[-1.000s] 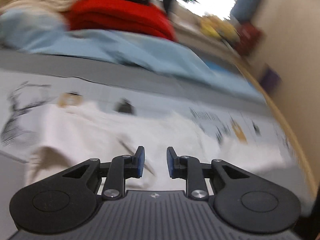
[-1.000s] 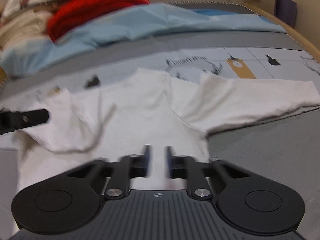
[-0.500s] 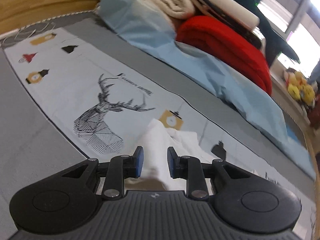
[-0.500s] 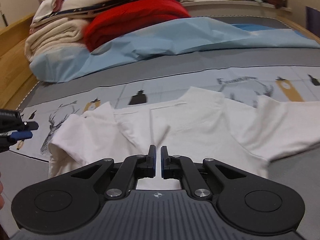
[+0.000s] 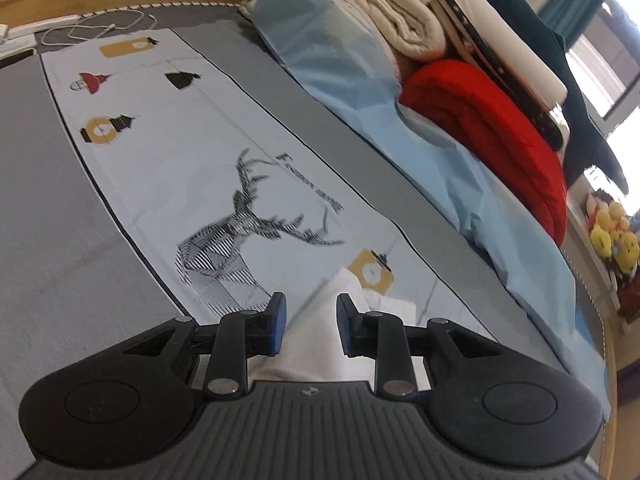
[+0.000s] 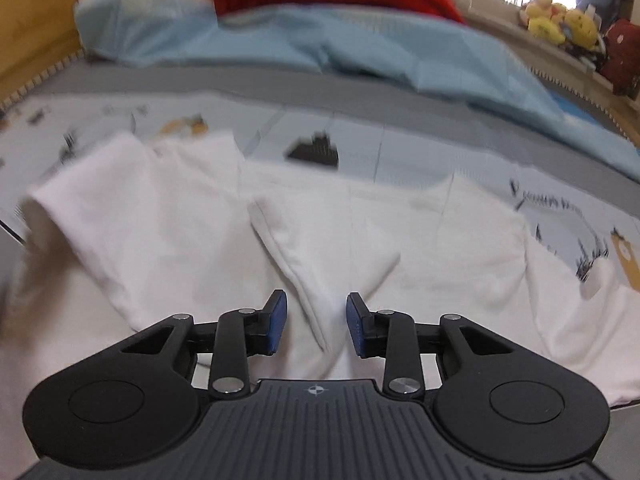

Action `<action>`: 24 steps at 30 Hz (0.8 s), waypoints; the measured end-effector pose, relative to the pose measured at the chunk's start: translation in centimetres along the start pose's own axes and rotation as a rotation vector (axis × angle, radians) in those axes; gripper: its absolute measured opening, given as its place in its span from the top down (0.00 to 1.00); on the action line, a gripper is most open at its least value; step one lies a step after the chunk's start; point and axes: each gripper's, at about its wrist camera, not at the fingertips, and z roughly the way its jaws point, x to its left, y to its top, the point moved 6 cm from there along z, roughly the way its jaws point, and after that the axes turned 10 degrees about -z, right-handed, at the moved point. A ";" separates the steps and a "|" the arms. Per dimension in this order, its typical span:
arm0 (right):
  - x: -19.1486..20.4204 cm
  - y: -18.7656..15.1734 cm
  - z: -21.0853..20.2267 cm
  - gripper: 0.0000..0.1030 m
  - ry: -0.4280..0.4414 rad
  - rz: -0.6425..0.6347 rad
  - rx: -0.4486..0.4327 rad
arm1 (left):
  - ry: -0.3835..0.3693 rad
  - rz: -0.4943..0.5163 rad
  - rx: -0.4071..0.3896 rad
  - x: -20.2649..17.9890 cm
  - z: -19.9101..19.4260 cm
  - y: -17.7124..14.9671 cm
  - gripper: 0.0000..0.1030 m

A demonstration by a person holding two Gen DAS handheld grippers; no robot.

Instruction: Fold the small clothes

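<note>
A small white long-sleeved shirt lies spread and rumpled on a pale blue bedspread with a deer print. My right gripper hangs low over the shirt's middle. Its jaws are opening, with a raised fold of white cloth between the pads and no pad pressing on it. In the left wrist view only an end of the shirt shows. My left gripper stands over that end with its jaws apart, the cloth lying in the gap below them. The rest of the shirt is hidden behind the gripper body.
A crumpled light blue sheet runs along the far side, with a cream blanket and a red blanket stacked on it. A white cable lies by the wooden bed frame. Yellow plush toys sit on the sill.
My right gripper came down closer over the shirt and its jaws went from shut to apart. My left gripper rolled and swung across to the shirt's end, showing the deer print.
</note>
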 end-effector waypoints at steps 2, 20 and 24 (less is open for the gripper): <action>-0.4 -0.3 0.6 0.93 -0.010 0.014 0.012 | 0.007 -0.021 -0.004 0.4 0.0 0.6 0.71; -12.4 -9.1 -8.7 0.82 -0.043 0.665 0.046 | -0.011 -0.045 0.072 0.0 1.3 -1.6 0.71; -11.6 -7.4 -6.4 0.73 0.025 0.552 0.030 | 0.003 -0.013 0.078 -0.5 2.0 -2.3 0.71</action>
